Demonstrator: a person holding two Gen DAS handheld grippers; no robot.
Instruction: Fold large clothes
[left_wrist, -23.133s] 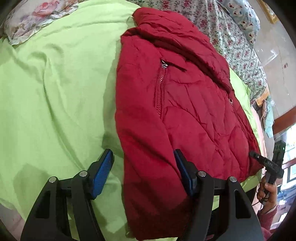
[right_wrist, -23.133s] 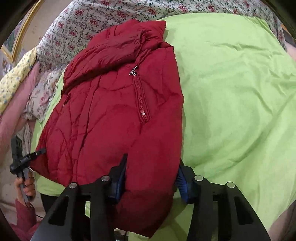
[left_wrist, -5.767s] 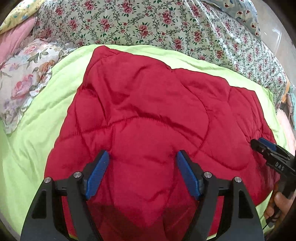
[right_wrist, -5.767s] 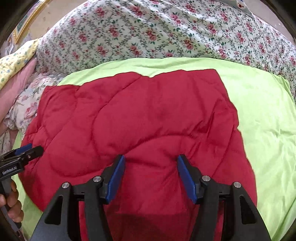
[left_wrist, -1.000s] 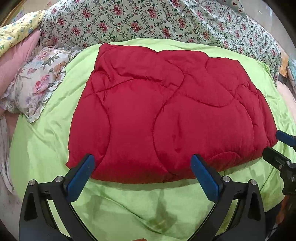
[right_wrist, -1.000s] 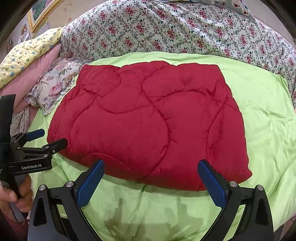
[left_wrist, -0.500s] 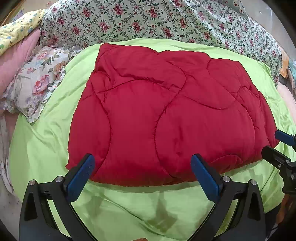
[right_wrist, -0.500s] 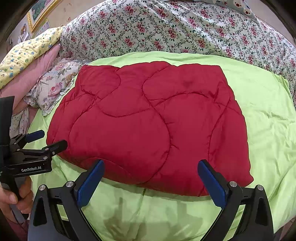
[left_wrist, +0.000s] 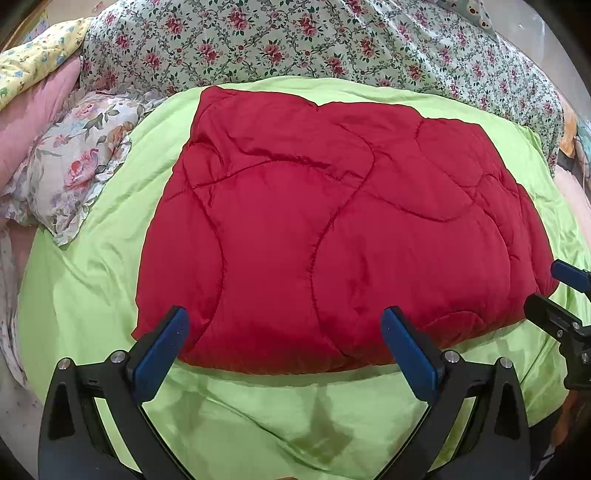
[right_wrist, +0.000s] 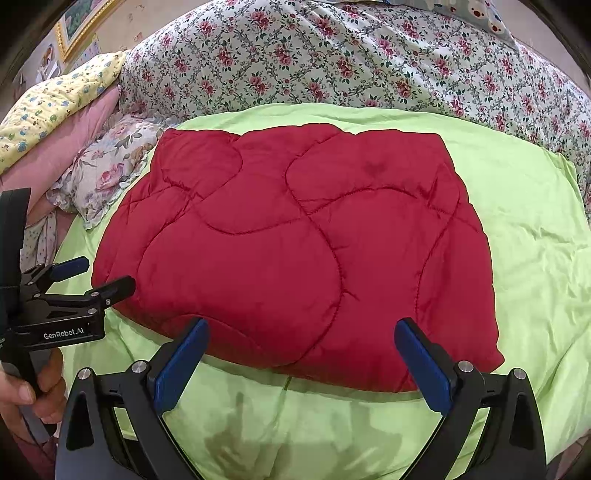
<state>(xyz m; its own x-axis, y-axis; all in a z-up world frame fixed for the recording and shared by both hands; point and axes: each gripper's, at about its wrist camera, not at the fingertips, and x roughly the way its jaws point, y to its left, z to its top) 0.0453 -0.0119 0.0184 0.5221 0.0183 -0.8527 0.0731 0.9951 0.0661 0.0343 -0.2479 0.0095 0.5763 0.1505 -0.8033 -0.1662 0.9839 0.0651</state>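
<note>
Jacket: the red quilted jacket lies folded into a broad rectangular bundle on the green sheet, smooth stitched side up, near the bed's near edge and about midway between its sides.
Bed: the green sheet covers the near part; a floral quilt is heaped along the far edge, and a floral pillow sits at the left edge, just beside the jacket's far left corner.
Left gripper: fingers spread wide and empty, held above the jacket's near edge; I cannot tell whether they touch the fabric.
Right gripper: fingers likewise wide apart with nothing between them, held over the jacket's near edge.
Hand: seen in the right wrist view, wrapped round the left gripper's handle at the jacket's left near corner.
</note>
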